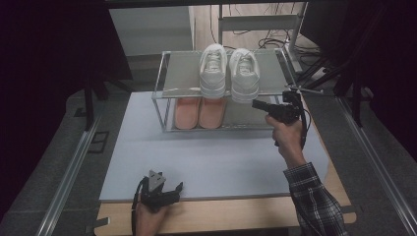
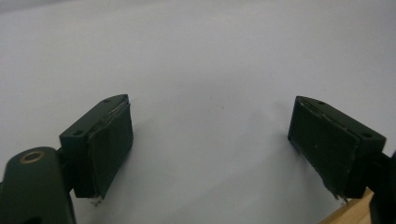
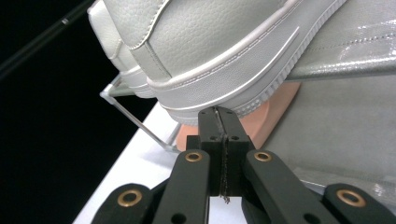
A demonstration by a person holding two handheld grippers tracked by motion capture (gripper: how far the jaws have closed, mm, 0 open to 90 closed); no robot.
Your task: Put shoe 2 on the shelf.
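Nearest the person, the left gripper (image 1: 169, 189) rests at the front edge of the pale blue mat (image 1: 211, 157), held low in the left hand (image 1: 147, 216); in the left gripper view its jaws stand spread wide over bare mat with nothing between them. Farther out and to the right, the right hand (image 1: 286, 135) holds the right gripper (image 1: 255, 104) up toward the two-tier shoe rack (image 1: 160, 86) — its jaws are pressed together, pad against pad, pinching nothing. In the right gripper view the closed tip sits just under the heel of the right white sneaker (image 3: 224, 51), close to the sole, though contact cannot be told. That sneaker stands beside the left white sneaker (image 1: 213, 69) on the rack's top shelf, heels overhanging the front edge. Below them, on the lower shelf, lies a pair of pink slippers (image 1: 199, 112).
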